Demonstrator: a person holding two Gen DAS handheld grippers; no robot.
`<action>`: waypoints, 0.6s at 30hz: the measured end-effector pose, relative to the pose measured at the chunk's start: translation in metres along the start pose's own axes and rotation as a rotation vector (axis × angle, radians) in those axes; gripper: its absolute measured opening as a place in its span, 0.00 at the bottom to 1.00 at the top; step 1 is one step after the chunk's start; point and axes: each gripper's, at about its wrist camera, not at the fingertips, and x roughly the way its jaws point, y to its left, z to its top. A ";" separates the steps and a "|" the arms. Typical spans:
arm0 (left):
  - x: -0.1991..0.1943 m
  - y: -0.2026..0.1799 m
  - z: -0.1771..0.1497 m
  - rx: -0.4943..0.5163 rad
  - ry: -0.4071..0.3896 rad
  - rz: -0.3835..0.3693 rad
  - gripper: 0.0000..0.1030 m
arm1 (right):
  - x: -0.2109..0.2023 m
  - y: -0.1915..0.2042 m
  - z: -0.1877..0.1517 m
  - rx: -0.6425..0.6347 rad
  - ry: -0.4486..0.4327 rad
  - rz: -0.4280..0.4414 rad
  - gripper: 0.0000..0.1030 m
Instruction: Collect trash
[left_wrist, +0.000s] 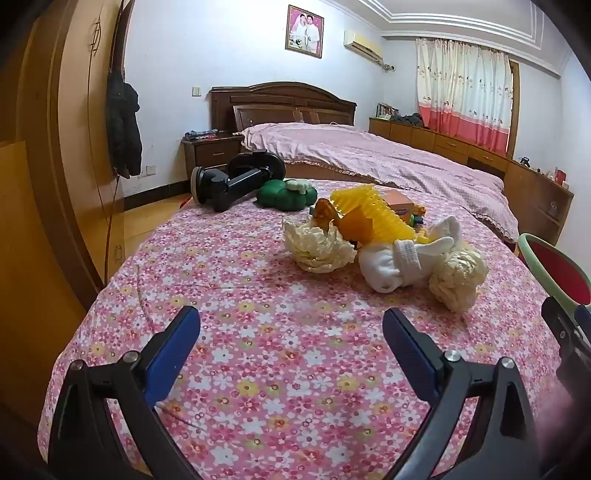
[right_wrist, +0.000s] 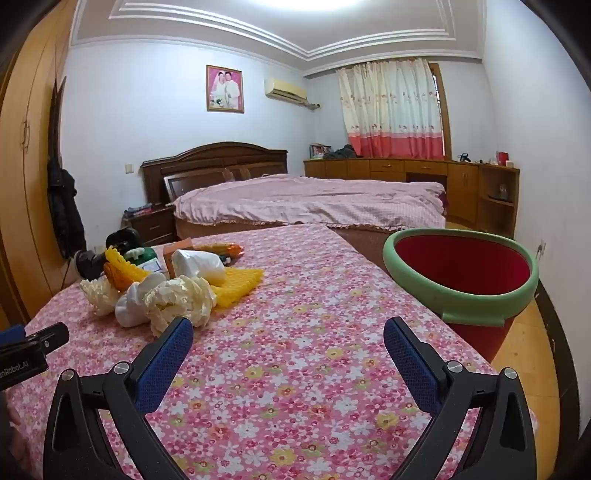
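Left wrist view shows your left gripper (left_wrist: 291, 325) spread wide and empty, like the right gripper (right_wrist: 288, 334). Trash pile (left_wrist: 384, 251) sits far on the floral tabletop (left_wrist: 258, 369), tangled together; grab carelessly and socks come along. The bucket (right_wrist: 461, 291) waits right.

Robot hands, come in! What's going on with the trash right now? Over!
Left gripper open, empty. Right gripper open, empty. Trash pile on floral cloth, untouched. Red bucket at right edge. Path clear.
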 end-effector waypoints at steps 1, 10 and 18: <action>0.000 0.000 0.000 0.004 0.001 0.002 0.96 | 0.000 0.000 0.000 -0.002 -0.001 -0.001 0.99; 0.000 0.000 0.000 0.004 0.001 0.002 0.96 | 0.000 -0.001 0.000 0.005 0.000 -0.005 0.99; 0.000 0.000 0.000 0.004 0.000 0.002 0.96 | 0.001 -0.001 0.000 0.007 0.003 -0.006 0.99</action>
